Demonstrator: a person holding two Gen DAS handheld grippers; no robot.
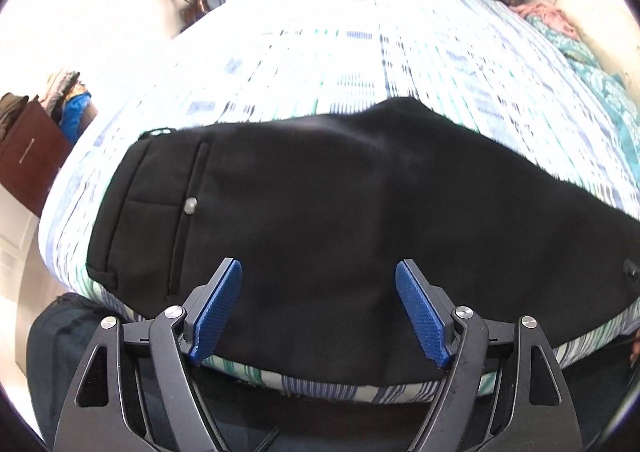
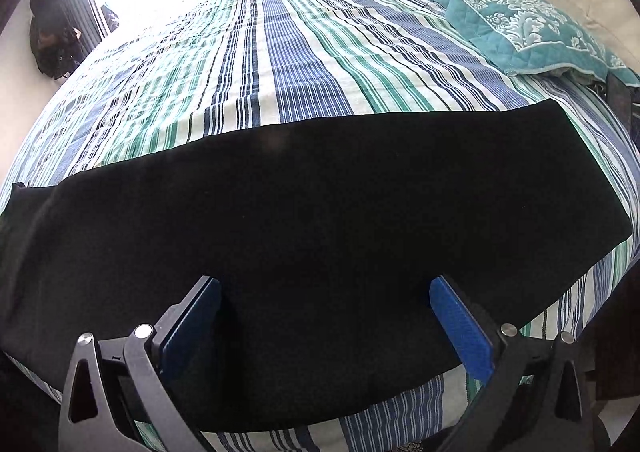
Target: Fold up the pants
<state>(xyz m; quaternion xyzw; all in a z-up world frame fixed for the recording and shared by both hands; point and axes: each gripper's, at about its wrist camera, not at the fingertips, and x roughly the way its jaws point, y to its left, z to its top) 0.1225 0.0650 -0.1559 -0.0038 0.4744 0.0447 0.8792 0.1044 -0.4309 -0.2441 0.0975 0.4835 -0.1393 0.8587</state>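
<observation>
The black pants are laid flat along the near edge of the bed, both the left gripper and right gripper are held wide and empty above them, so an edge must next be gripped for folding.

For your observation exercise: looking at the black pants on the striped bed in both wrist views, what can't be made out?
- Left wrist view: the pants run past the right edge, so the leg ends are cut off; the bedspread is blurred and glared.
- Right wrist view: the pants leave the left edge, so the waistband is unseen; folds vanish in the black cloth.
</observation>
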